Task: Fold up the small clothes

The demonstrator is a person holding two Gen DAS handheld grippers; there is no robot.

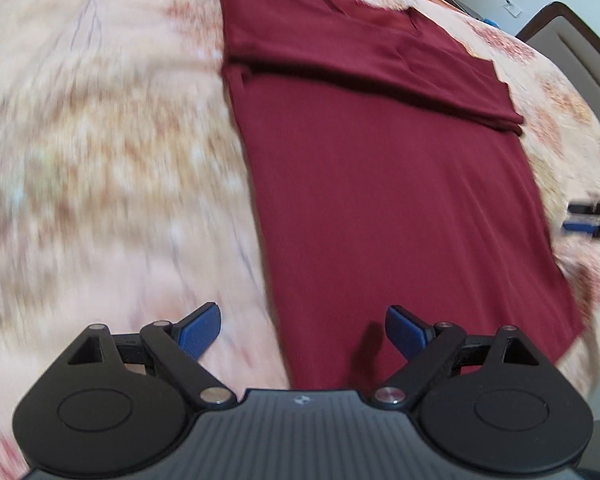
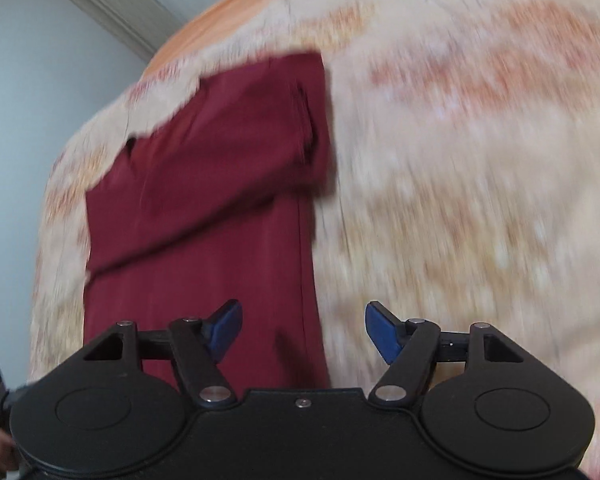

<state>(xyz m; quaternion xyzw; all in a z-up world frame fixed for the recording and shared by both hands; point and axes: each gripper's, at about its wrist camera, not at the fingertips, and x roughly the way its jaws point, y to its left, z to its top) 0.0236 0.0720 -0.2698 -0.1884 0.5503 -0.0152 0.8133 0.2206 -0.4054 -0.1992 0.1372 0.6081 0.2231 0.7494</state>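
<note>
A dark red shirt (image 1: 396, 184) lies flat on a patterned peach bedspread (image 1: 100, 140), its sides folded in so it forms a long strip, with a sleeve folded across its far part. My left gripper (image 1: 302, 330) is open and empty above the shirt's near left edge. My right gripper (image 2: 304, 332) is open and empty above the shirt's (image 2: 204, 216) near right edge. The right gripper also shows at the right edge of the left wrist view (image 1: 592, 218).
The bedspread (image 2: 480, 200) spreads wide on both sides of the shirt. A padded headboard or chair (image 1: 572, 48) stands at the far right, with a wall and a cable behind it. A pale wall (image 2: 40, 100) lies beyond the bed's left edge.
</note>
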